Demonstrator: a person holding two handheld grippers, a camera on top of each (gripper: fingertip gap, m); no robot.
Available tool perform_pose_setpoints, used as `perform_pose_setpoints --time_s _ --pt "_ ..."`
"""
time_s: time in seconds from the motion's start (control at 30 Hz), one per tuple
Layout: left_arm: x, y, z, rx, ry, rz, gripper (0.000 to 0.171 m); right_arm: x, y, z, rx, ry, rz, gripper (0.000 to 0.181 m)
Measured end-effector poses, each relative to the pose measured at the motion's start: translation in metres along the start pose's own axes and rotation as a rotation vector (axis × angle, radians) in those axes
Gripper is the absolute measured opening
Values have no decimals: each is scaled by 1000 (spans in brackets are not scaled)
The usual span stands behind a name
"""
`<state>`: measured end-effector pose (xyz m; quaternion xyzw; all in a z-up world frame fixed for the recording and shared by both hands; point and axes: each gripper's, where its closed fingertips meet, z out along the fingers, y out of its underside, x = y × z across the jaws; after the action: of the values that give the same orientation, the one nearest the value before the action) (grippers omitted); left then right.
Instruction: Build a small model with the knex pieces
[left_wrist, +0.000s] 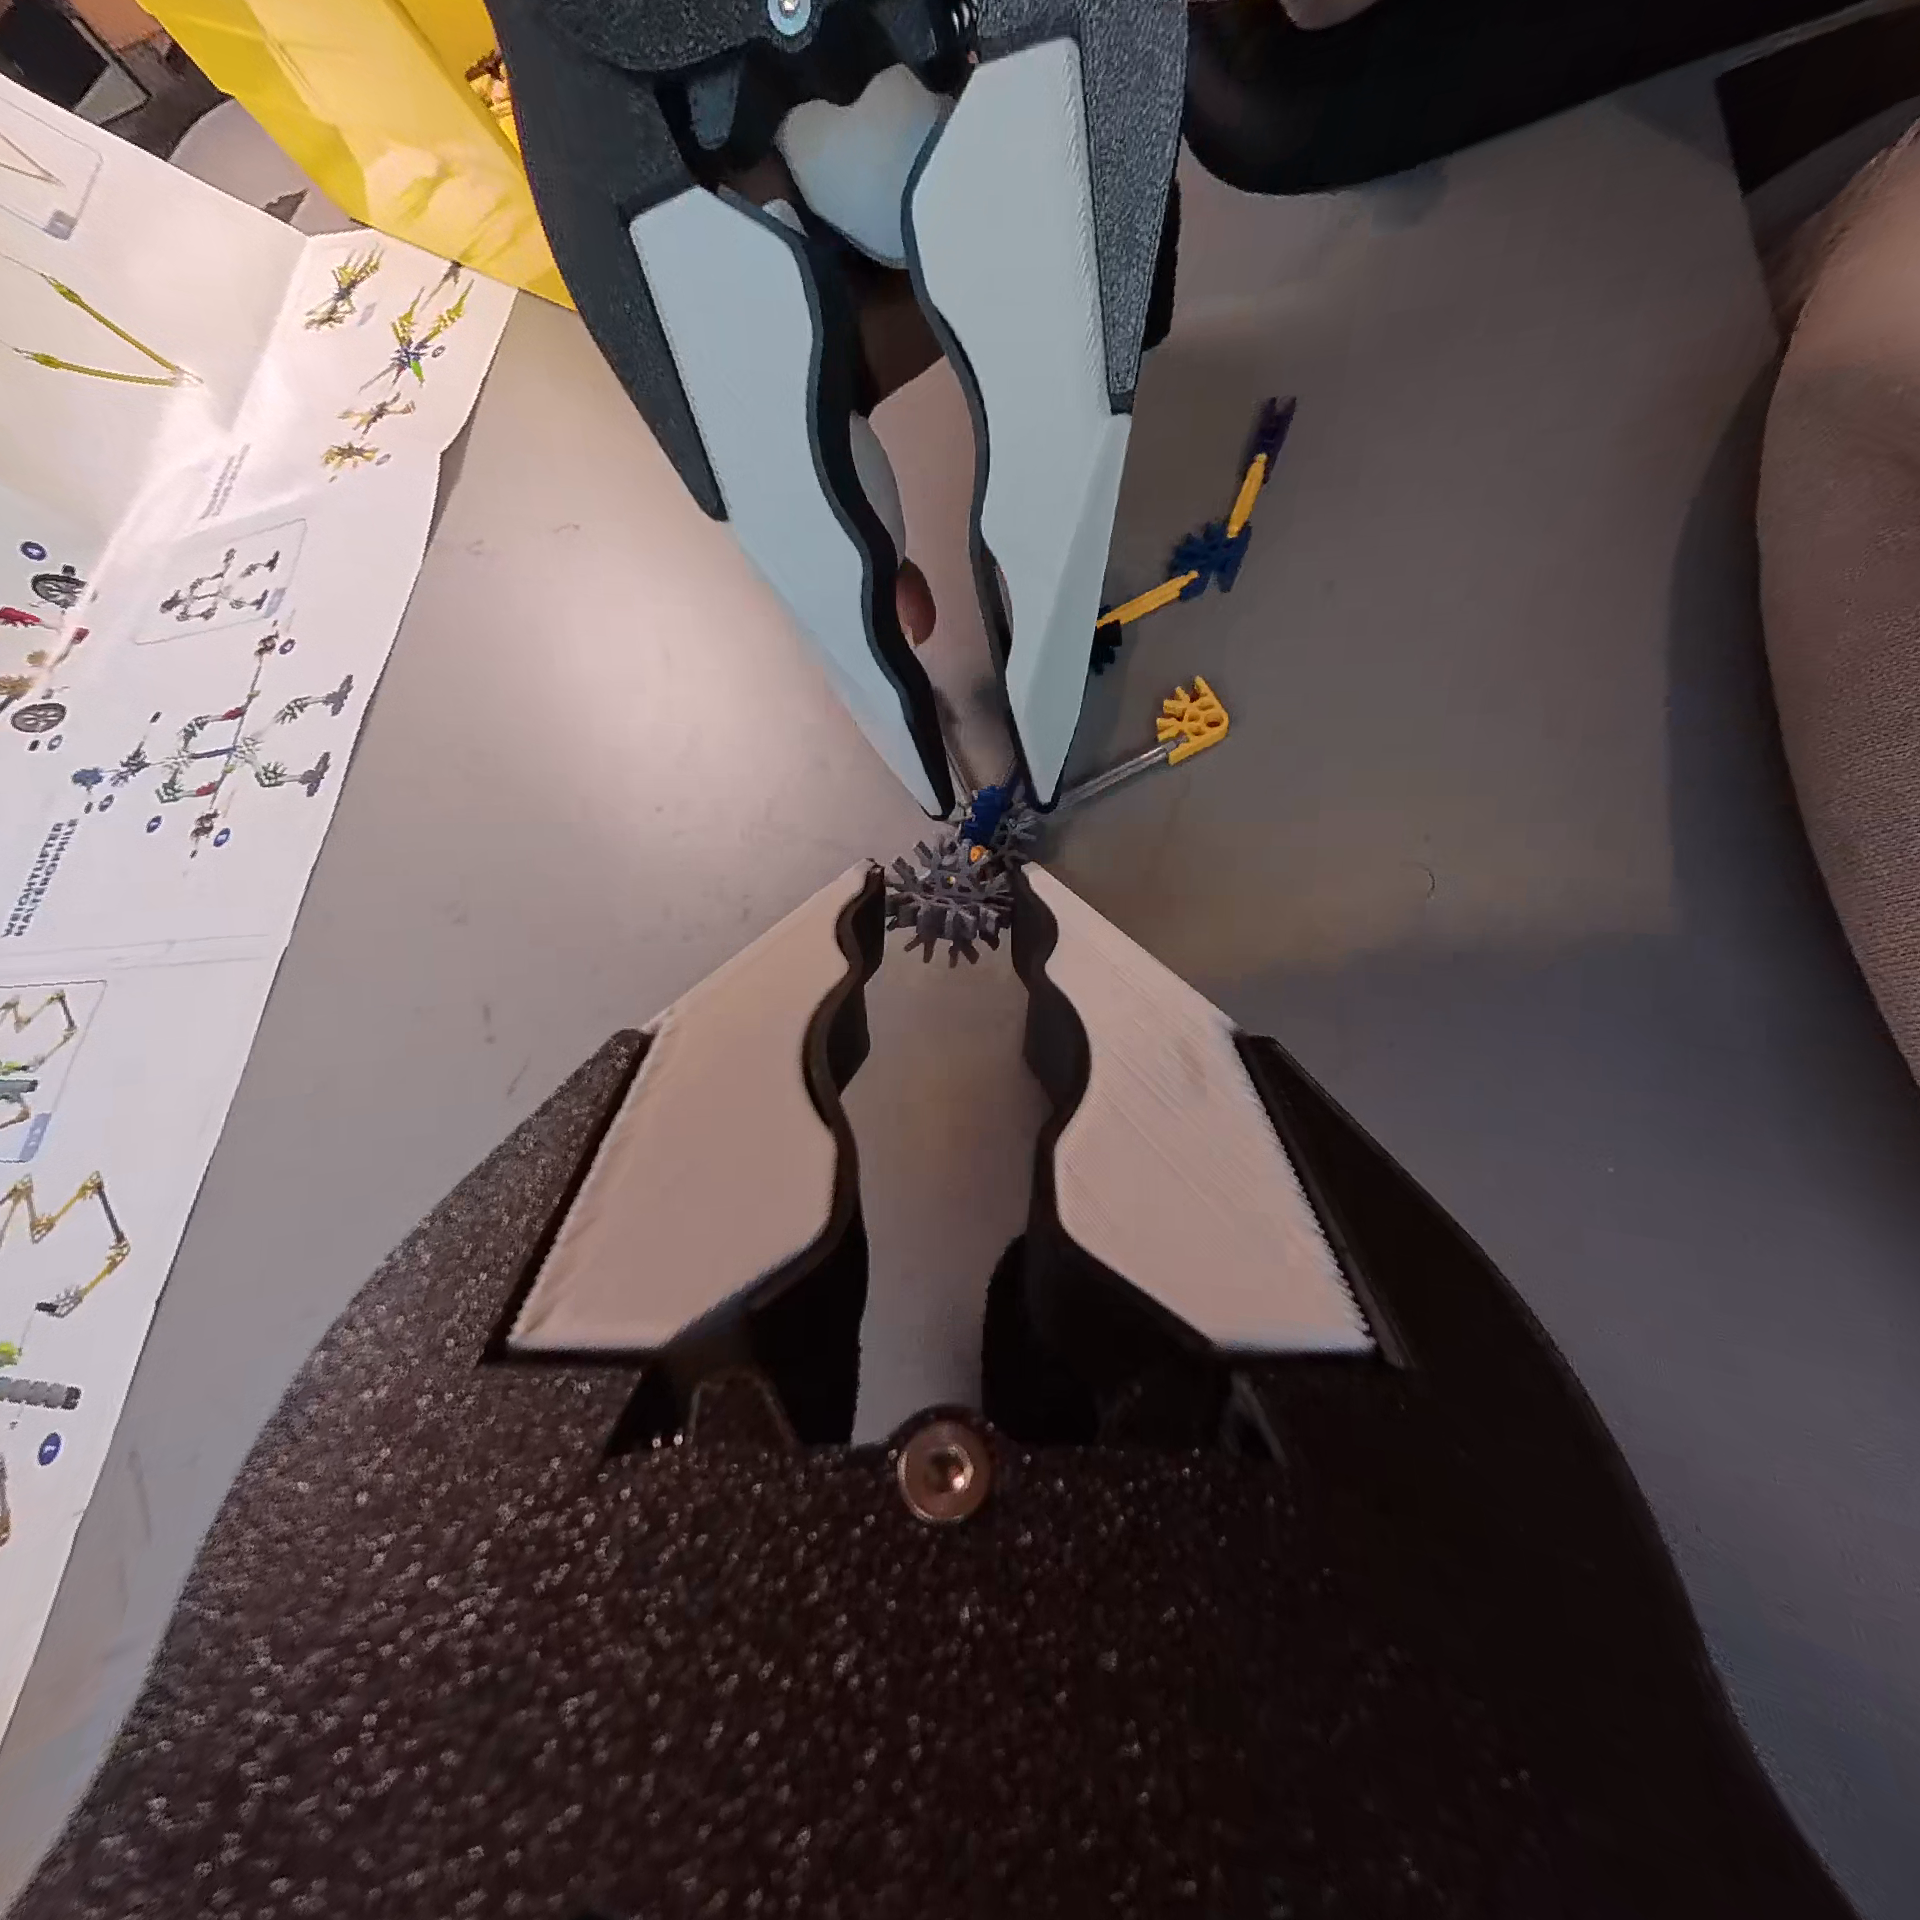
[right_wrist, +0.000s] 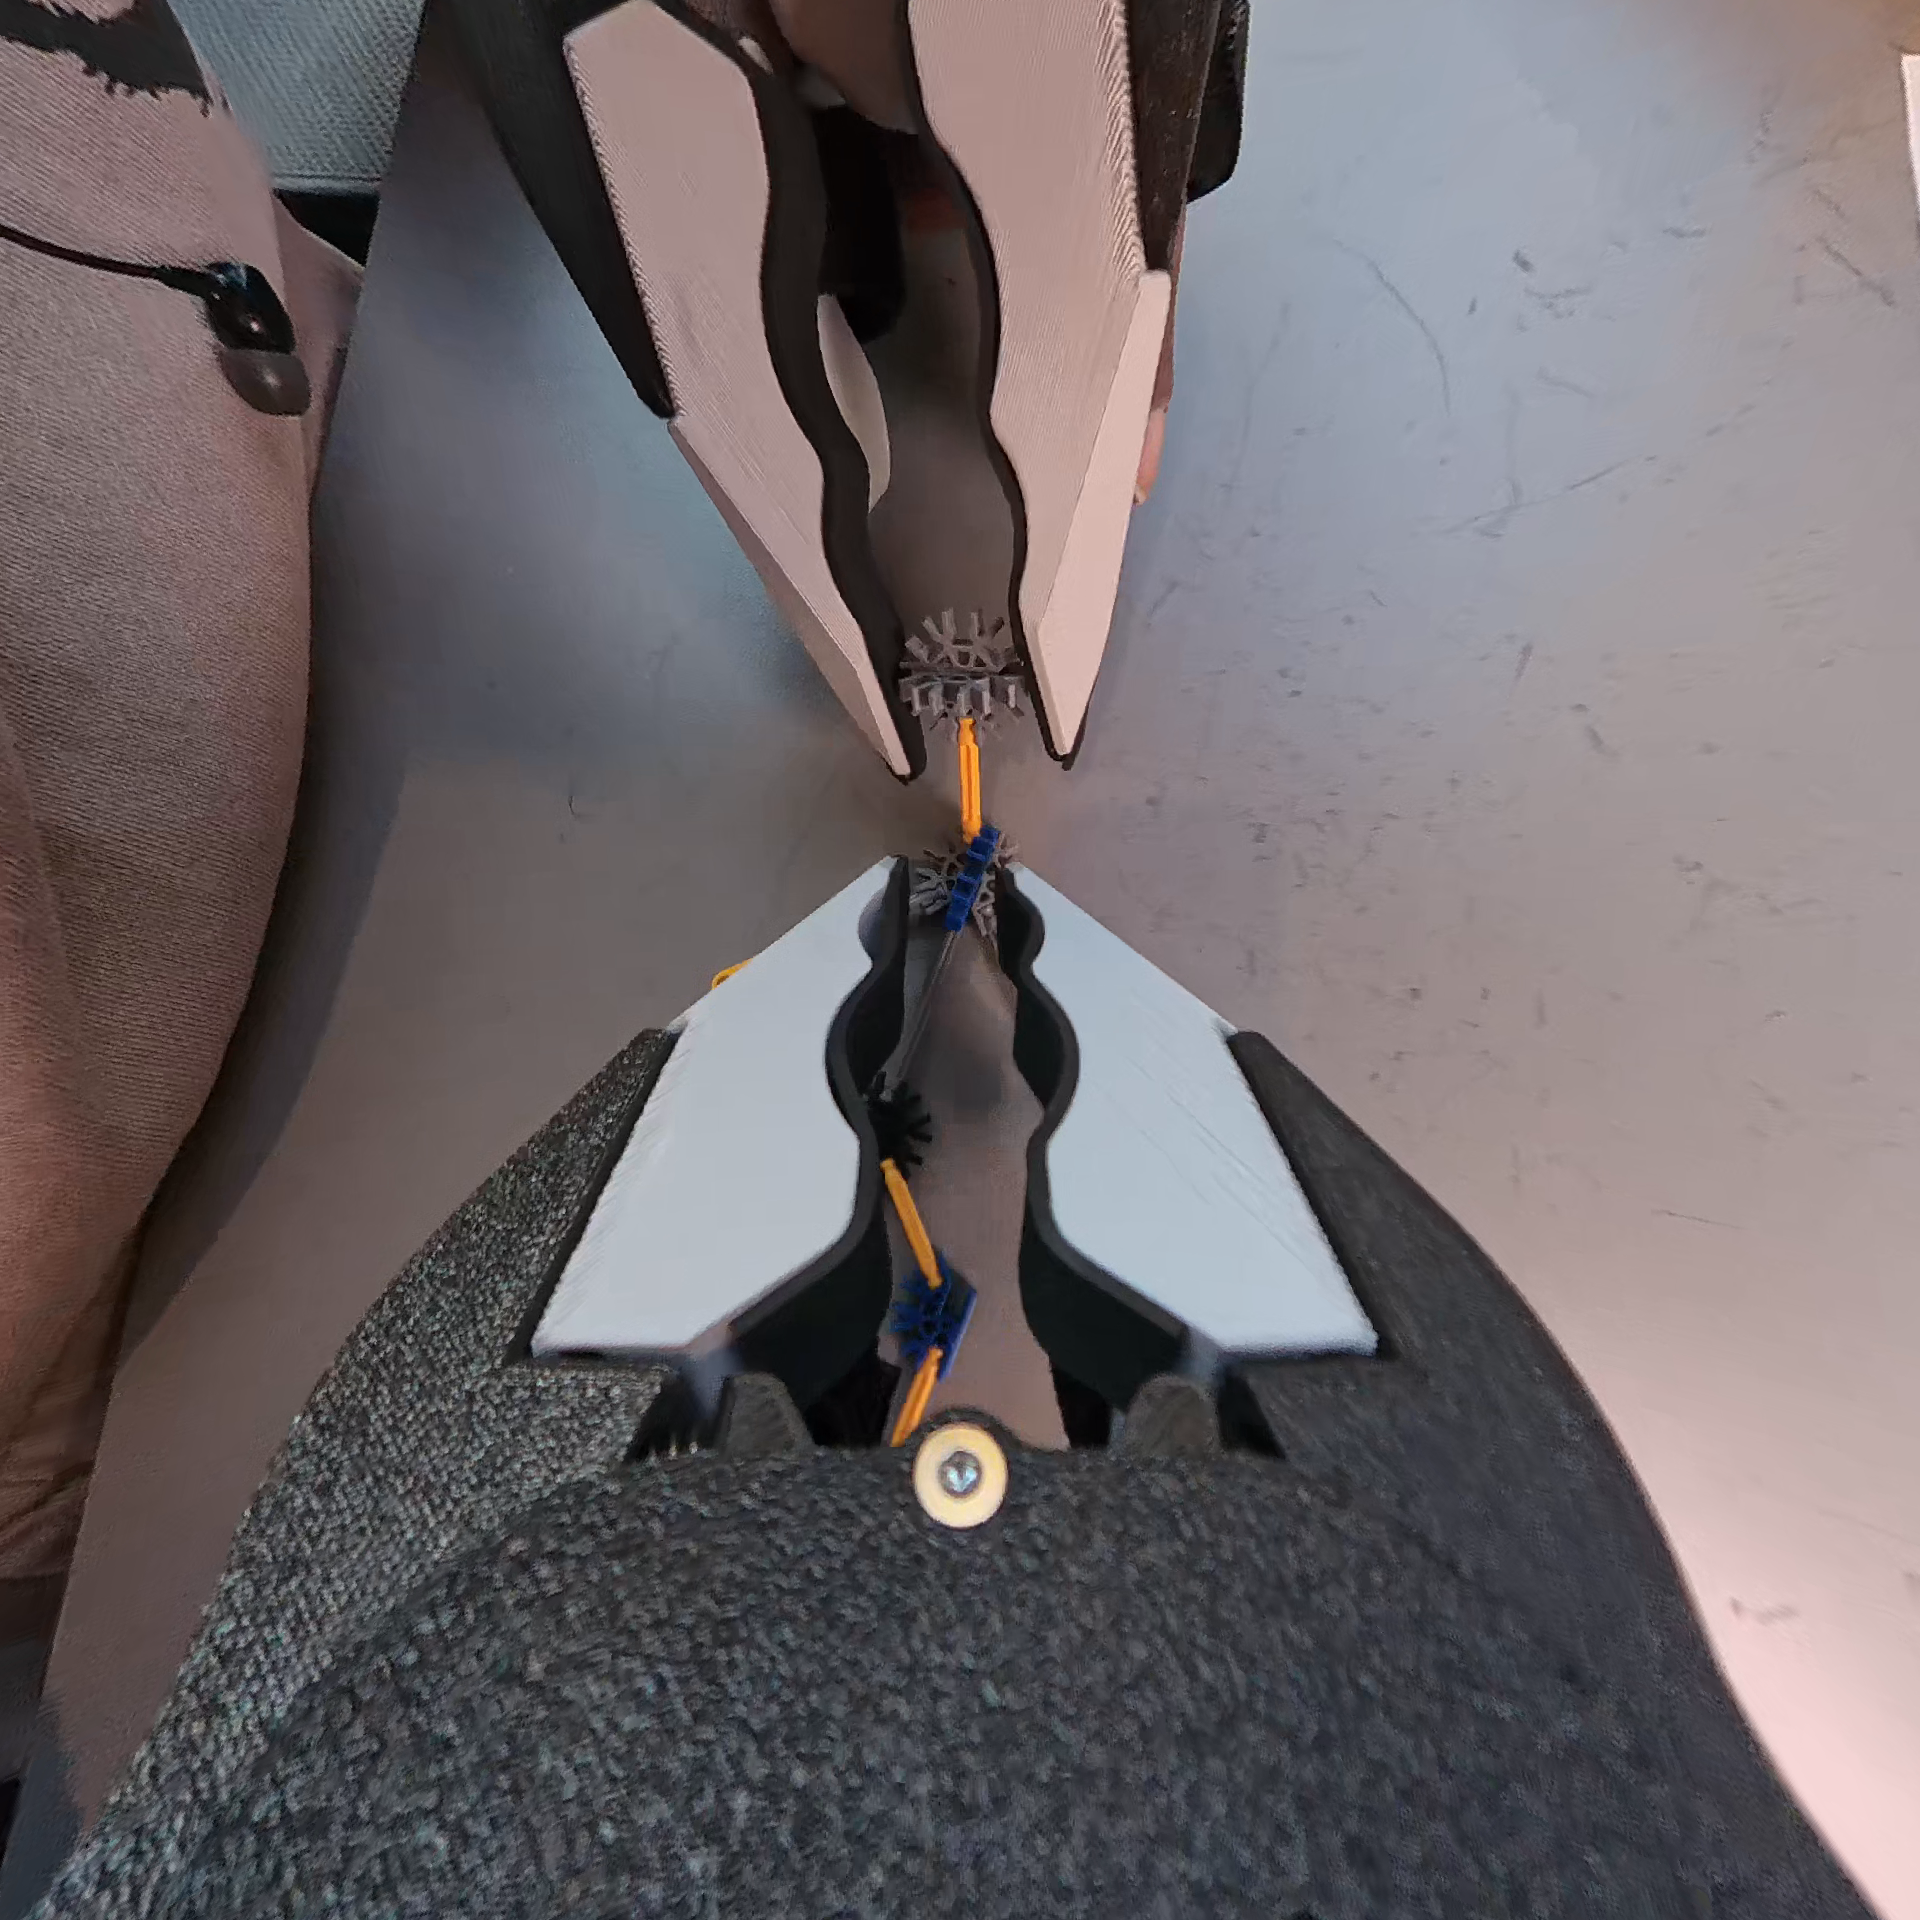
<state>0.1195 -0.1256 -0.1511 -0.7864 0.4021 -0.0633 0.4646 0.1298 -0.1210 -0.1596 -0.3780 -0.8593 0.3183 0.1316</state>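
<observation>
Left gripper (left_wrist: 951, 883): fingers closed onto a grey snowflake connector (left_wrist: 948, 902), pinched between the tips; seen also from the right wrist view, at (right_wrist: 977, 764).
Right gripper (right_wrist: 956, 868): fingers drawn in on a blue-and-grey connector cluster (right_wrist: 964, 881) at the tips; in the left wrist view it comes in from the top, tips at (left_wrist: 1000, 805).
Link between grippers: a short yellow rod (right_wrist: 968, 779) runs from the grey snowflake connector down to the blue-and-grey connector cluster; the two grippers meet tip to tip, nearly touching.
Assembly behind right gripper: a chain trails back between the right fingers: grey rod (right_wrist: 925, 1023), black connector (right_wrist: 902, 1122), a second yellow rod (right_wrist: 912, 1216), blue connector (right_wrist: 933, 1317), then another yellow piece toward the gripper body.
Tabletop (left_wrist: 1455, 987): grey, scuffed; both grippers held just above it, contact cannot be told.
Nearby, right of the tips: yellow connector on a grey rod (left_wrist: 1193, 719); farther back a chain of yellow rods and blue connectors (left_wrist: 1210, 551), partly hidden by a right finger.
Nearby, left: folded instruction sheet (left_wrist: 156, 675) lying flat, well apart from the grippers; a yellow bag (left_wrist: 416, 135) beyond it.
Obstruction: the right gripper's fingers cover the tabletop behind the joint; a fingertip of the person (left_wrist: 916, 611) shows between them.
Edge: beige cloth (right_wrist: 125, 727) beside the tabletop.
</observation>
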Motion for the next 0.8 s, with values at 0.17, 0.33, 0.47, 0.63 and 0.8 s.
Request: perform_pose_setpoints --time_s 0.17,0.33,0.47,0.63,0.8 --pt "0 2 2 -15 -16 29 24 4 -4 2 -23 138 81 14" --pt "0 0 1 -2 -11 27 24 7 1 4 -52 260 222 14" --pt "1 1 2 -2 -2 30 24 7 -1 8 -35 311 236 11" --pt "1 1 1 1 -3 42 24 6 -4 11 -9 311 193 8" --pt "3 2 0 3 -1 61 24 3 -3 10 14 276 112 8"
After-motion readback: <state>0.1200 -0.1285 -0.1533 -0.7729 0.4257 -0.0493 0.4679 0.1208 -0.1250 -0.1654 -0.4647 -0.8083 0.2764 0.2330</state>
